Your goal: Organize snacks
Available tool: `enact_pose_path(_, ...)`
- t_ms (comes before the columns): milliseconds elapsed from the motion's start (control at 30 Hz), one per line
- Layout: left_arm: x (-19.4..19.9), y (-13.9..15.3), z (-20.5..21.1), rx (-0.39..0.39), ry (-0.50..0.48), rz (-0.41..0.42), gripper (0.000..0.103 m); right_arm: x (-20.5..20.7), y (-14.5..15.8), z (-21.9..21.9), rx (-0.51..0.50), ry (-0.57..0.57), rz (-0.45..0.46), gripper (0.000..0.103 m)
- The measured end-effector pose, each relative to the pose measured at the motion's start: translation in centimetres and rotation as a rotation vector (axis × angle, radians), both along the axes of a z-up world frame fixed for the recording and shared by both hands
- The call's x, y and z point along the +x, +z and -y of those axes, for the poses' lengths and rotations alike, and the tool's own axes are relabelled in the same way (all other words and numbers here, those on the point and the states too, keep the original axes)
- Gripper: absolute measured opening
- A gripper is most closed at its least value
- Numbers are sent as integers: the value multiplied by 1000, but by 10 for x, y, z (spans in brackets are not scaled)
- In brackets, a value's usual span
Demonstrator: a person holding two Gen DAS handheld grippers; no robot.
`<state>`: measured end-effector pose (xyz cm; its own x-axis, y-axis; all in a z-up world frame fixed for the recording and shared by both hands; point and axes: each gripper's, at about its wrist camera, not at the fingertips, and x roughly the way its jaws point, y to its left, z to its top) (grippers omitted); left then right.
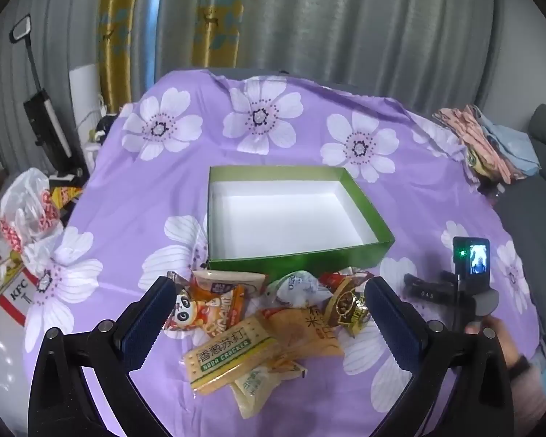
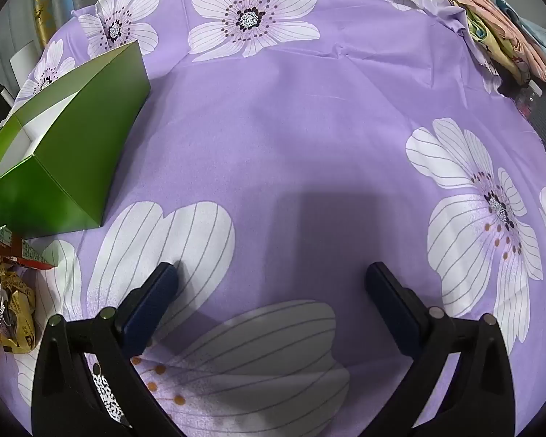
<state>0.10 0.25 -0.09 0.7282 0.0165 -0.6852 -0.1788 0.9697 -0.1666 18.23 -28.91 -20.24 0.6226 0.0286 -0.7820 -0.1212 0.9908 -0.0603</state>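
A green box (image 1: 295, 258) with a bare white inside sits in the middle of the purple flowered cloth (image 1: 200, 189). In front of it lies a heap of snack packets: a soda cracker pack (image 1: 229, 358), a panda packet (image 1: 204, 307), a white wrapped sweet (image 1: 296, 287) and a gold-brown packet (image 1: 347, 306). My left gripper (image 1: 271, 291) hangs open above this heap, holding nothing. In the right wrist view my right gripper (image 2: 273, 276) is open over bare cloth (image 2: 291, 138), with the green box (image 2: 65, 160) and a gold packet (image 2: 7, 309) off to its left.
Folded clothes (image 1: 487, 142) lie at the cloth's far right edge (image 2: 491, 25). A plastic bag (image 1: 29, 211) and a KFC carton (image 1: 14, 287) sit off the left side. A hand (image 1: 506, 342) holds the other gripper's handle at the right. Curtains hang behind.
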Motion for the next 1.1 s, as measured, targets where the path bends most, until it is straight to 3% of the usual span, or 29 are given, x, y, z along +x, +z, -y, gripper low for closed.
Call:
enact_pose_path(200, -5, 12, 21, 98, -3, 26, 103, 3, -1, -6, -10, -21, 3, 103)
enact_pose_path(333, -9, 16, 25, 95, 9, 23, 103, -3, 10, -9, 25, -44, -28, 103)
enact_pose_path(667, -25, 25, 26, 150, 42, 51, 103, -125, 106, -85, 129, 295, 213, 103)
enact_pose_path(767, -30, 29, 23, 146, 52, 58, 103, -158, 120, -105, 124, 374, 230, 103)
enact_pose_path(1100, -48, 35, 17, 161, 69, 94, 103, -197, 147, -137, 98, 486, 241, 103)
